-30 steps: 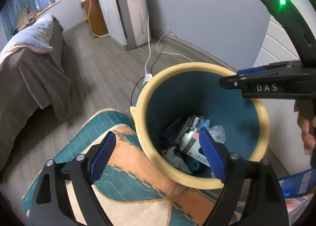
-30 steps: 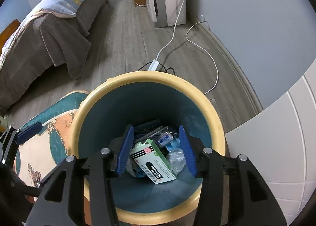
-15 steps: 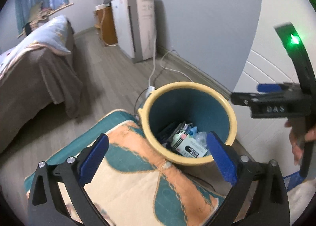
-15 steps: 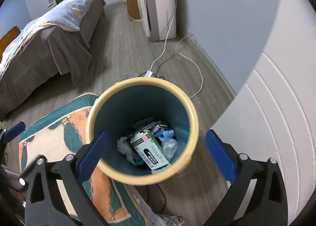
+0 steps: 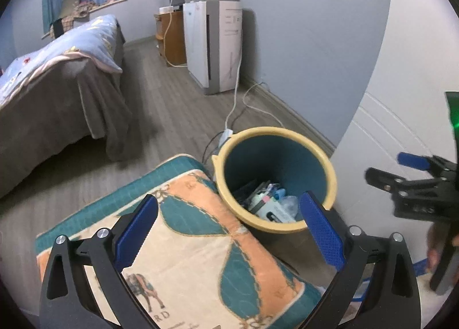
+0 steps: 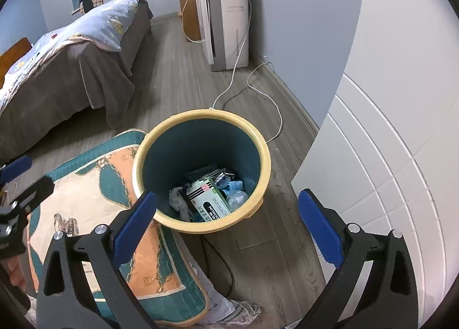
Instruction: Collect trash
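**Fingers spread wide over the bin**

Both pairs of fingers had just been opening and stood wide apart, empty — left gripper (image 5: 229, 227) and right gripper (image 6: 228, 221) above the floor. Trash, a white carton (image 6: 208, 199) among it, lay inside the yellow-rimmed bin (image 6: 266, 156) beside the patterned cushion (image 5: 186, 243).

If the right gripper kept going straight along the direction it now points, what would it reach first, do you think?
Probably the waste bin: the open, empty right gripper aims down at its near rim and the carton inside. Depth is hard to judge, so it might strike the rim first.
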